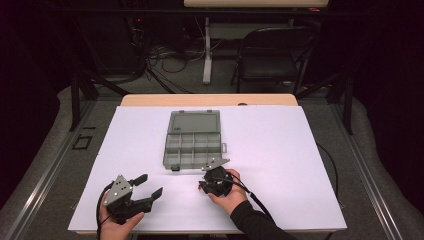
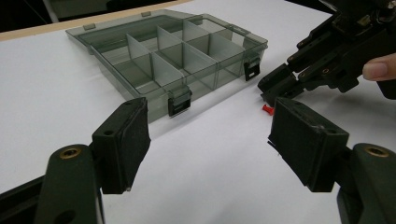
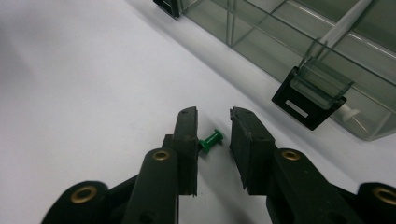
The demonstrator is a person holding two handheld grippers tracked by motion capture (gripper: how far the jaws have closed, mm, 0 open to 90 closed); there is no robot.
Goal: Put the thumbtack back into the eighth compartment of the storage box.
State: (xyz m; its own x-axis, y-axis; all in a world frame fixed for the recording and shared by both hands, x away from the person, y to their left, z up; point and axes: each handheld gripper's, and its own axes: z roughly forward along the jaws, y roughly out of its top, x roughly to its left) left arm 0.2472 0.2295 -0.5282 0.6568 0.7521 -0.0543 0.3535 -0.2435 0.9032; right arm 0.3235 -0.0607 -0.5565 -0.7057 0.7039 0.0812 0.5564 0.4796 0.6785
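Right hand-held gripper (image 3: 212,135) low over white worktop (image 1: 280,165), jaws narrowed around green pushpin (image 3: 211,139); one pad touching pin, other apart, pin lying on worktop just beside open compartment box (image 1: 192,142). Left hand-held gripper (image 2: 210,135) wide open, empty, near worktop's front edge. Red pushpin (image 2: 267,108) beneath right gripper.

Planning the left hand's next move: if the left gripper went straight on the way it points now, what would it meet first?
Probably the open smoky-grey clear plastic compartment box, at its near wall by the black latch. Bare white table cover lies before it. The left gripper is open and holds nothing; depth is hard to judge.
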